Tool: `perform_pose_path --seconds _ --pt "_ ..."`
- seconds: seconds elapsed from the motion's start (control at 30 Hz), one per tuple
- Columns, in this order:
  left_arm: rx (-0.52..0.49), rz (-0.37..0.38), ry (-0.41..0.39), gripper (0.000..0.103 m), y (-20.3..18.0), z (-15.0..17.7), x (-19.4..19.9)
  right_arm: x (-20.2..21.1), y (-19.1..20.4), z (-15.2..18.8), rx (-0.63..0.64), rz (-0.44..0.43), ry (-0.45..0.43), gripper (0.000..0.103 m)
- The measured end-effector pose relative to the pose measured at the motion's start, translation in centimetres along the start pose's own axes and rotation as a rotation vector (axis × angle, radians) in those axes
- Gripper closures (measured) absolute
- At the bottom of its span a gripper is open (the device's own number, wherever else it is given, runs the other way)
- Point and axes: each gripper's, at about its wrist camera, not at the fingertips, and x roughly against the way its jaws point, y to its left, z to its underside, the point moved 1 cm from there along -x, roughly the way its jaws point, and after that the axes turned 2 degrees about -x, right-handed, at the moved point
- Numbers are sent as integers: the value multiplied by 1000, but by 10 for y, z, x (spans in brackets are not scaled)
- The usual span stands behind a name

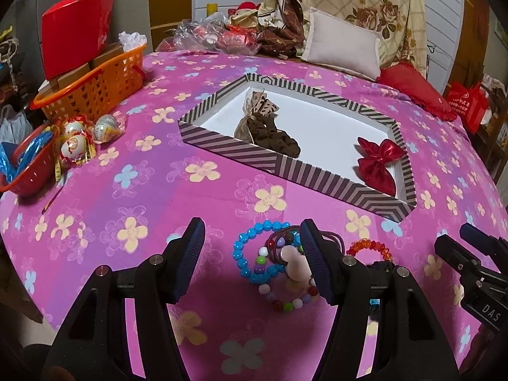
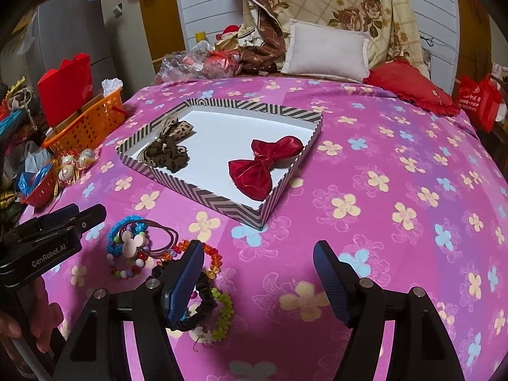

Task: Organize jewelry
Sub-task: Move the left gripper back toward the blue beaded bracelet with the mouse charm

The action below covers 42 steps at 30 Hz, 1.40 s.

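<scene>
You are holding the left tool (image 1: 252, 262) with jaws apart, straddling the bracelets (image 1: 273, 263) heaped on the bed, ready to close. The right tool (image 2: 258, 281), also apart and empty, is waiting beside them. The striped box (image 1: 285, 165) is lying just ahead, positioned to receive them.

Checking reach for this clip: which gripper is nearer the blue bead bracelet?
Left. The left gripper has the blue bead bracelet between its open fingers; the right gripper sits off to the side, beyond the orange bracelet.
</scene>
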Motion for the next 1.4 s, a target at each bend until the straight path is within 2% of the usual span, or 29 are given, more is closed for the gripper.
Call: perform_pose_path --seconds 0.77,0.93,1.23,1.4 --pt "13 9 13 41 10 3 -2 -1 0 5 12 -6 19 32" --pt "52 19 31 40 27 4 -3 2 -1 8 15 -36 26 32" --pt "168 65 87 34 58 5 -10 -2 8 20 48 -150 80 32" --pt "141 89 92 34 53 5 -12 -4 14 24 72 -164 96 32"
